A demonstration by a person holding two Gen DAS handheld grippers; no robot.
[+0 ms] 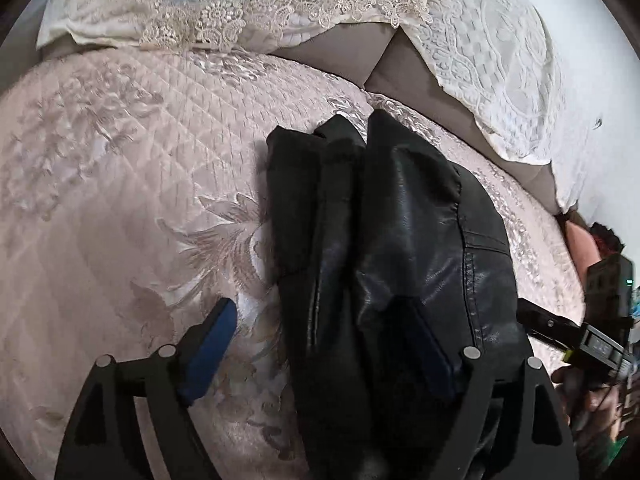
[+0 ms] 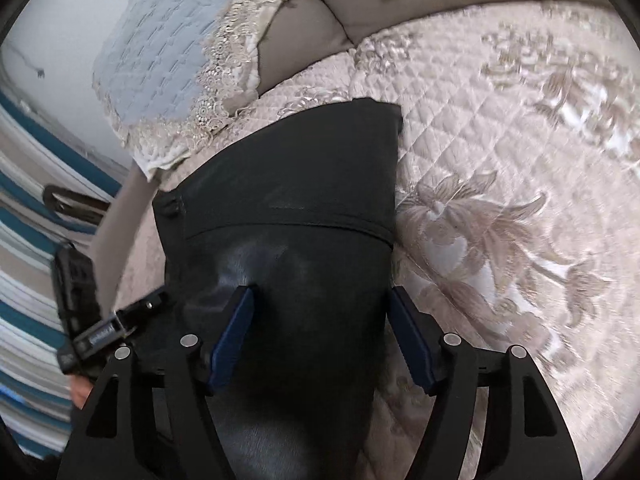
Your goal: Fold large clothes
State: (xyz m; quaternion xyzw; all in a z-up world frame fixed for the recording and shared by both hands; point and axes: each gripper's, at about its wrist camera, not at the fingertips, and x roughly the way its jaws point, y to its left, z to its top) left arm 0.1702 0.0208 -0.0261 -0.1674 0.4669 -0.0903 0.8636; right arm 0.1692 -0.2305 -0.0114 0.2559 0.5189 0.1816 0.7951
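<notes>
A black leather jacket (image 1: 400, 240) lies in a folded bundle on a pink quilted bedspread (image 1: 120, 160). My left gripper (image 1: 320, 344) is open just above the jacket's near end, with the jacket between its blue pads (image 1: 212, 344). In the right wrist view the same jacket (image 2: 288, 184) lies flat with a seam across it. My right gripper (image 2: 320, 340) is open over its near part, the right pad (image 2: 412, 344) at the jacket's right edge. Neither gripper holds the cloth.
Lace-trimmed cream pillows (image 1: 280, 20) and a white lace cover (image 1: 500, 60) lie at the bed's head. The other gripper (image 1: 592, 340) shows at the right edge of the left view. A striped rug (image 2: 32, 320) and a dark belt (image 2: 76, 204) lie left of the bed.
</notes>
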